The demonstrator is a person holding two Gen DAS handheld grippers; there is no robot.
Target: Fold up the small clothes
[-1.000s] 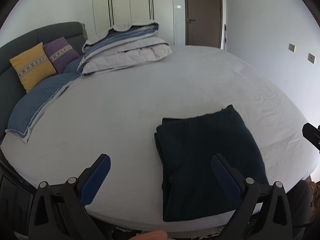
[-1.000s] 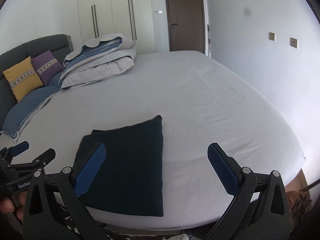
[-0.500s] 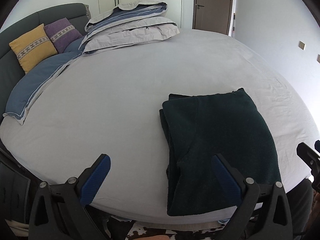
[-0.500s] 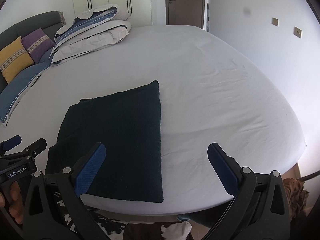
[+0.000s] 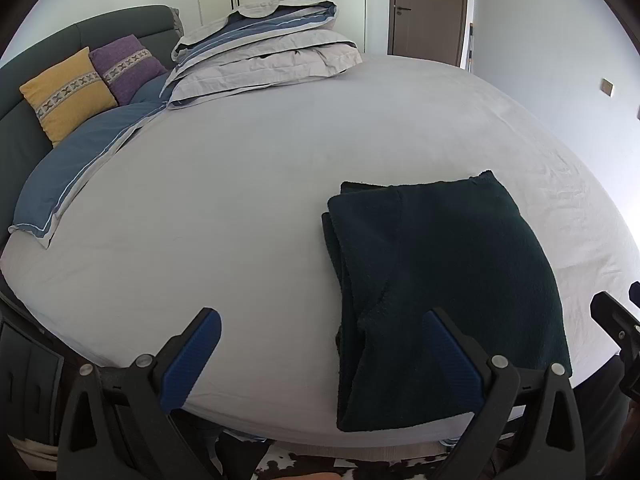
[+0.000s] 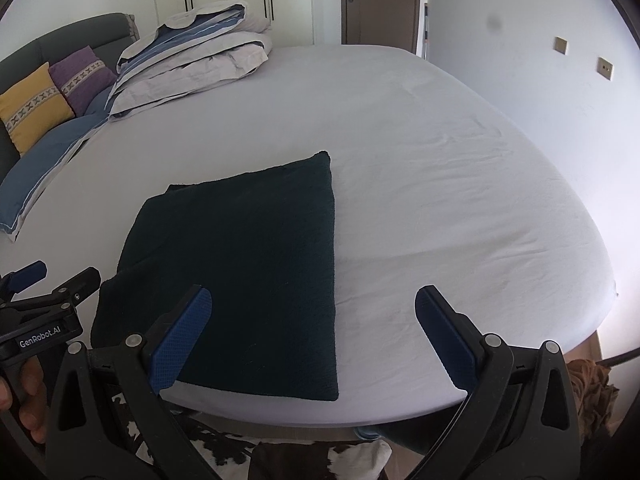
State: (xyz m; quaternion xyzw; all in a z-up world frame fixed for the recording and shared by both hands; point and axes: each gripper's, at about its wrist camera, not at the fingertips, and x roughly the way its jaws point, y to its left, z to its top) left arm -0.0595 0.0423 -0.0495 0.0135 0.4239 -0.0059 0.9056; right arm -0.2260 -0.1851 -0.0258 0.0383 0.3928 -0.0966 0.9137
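cloth (image 5: 448,280): folded dark green, flat near the bed's (image 5: 260,184) front edge
left claw (image 5: 320,354): yours, released, just short of the cloth
right claw (image 6: 314,338): released too, empty

The folded garment (image 6: 248,272) is a very dark green, nearly black, with no print that I can make out. The bed sheet (image 6: 420,184) under it is plain pale grey-white. Both the left gripper (image 5: 320,356) and the right gripper (image 6: 312,336) are black with blue textured pads (image 6: 180,340). At the head end sit a mustard-yellow cushion (image 5: 66,94) and a purple cushion (image 5: 128,66), each crossed by a pale band of cross-stitch pattern. The pillow (image 5: 76,176) is blue with a lighter stripe along its edge. The folded duvet (image 5: 268,54) is light grey with blue layers. The headboard (image 5: 120,26) is dark grey, the door (image 6: 380,0) brown, and the floor covering (image 6: 288,456) below looks like brown-and-white cowhide.
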